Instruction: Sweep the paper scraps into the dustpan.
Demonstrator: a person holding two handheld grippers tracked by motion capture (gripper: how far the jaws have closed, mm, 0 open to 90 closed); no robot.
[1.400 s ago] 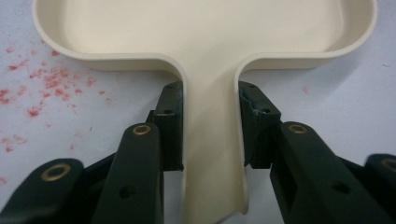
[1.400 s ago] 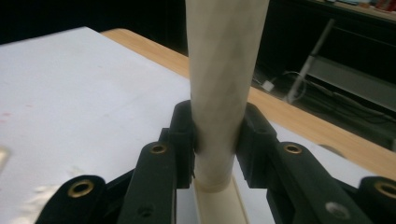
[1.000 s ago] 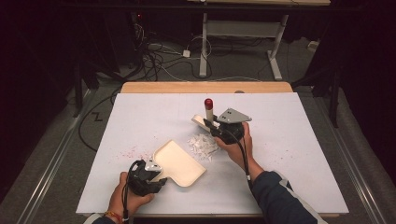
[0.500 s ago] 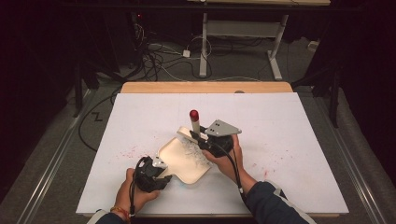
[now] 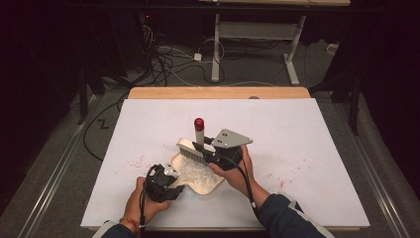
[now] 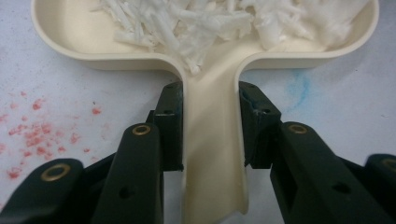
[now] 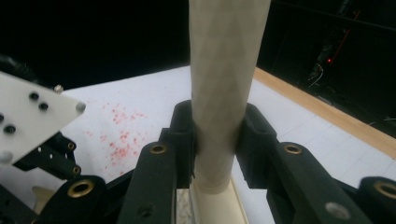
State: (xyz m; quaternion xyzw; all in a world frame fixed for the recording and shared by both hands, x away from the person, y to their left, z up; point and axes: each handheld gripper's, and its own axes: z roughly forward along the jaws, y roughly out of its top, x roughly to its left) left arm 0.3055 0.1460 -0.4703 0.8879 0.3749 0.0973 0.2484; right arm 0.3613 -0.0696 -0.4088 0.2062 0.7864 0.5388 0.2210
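A white table (image 5: 307, 148) takes up most of the high view, its wooden far edge (image 5: 218, 92) showing beyond the white sheet and faint red specks (image 5: 132, 162) scattered on its left part. Near the person's side of the table lies a cream dustpan (image 5: 198, 176), its tray holding a heap of white shreds (image 5: 195, 172); in the left gripper view the shreds (image 6: 224, 21) lie against the back of the tray and spill toward the mouth of the handle. The left gripper (image 5: 163, 182), held in the person's left hand (image 5: 141, 201), is clamped on the dustpan's handle (image 6: 212, 154), its two black jaws pressing the handle from both sides. The right gripper (image 5: 198, 148), in the right hand (image 5: 235, 173), grips a brush (image 5: 194, 148) by its pale handle (image 7: 222, 93), which stands nearly upright and ends in a red tip (image 5: 199, 123). The brush's head, with grey bristles (image 5: 190, 153), sits at the far rim of the dustpan tray, touching or just above the shreds; which of the two cannot be told. A small blue smudge (image 6: 299, 86) marks the table just beside the dustpan's handle.
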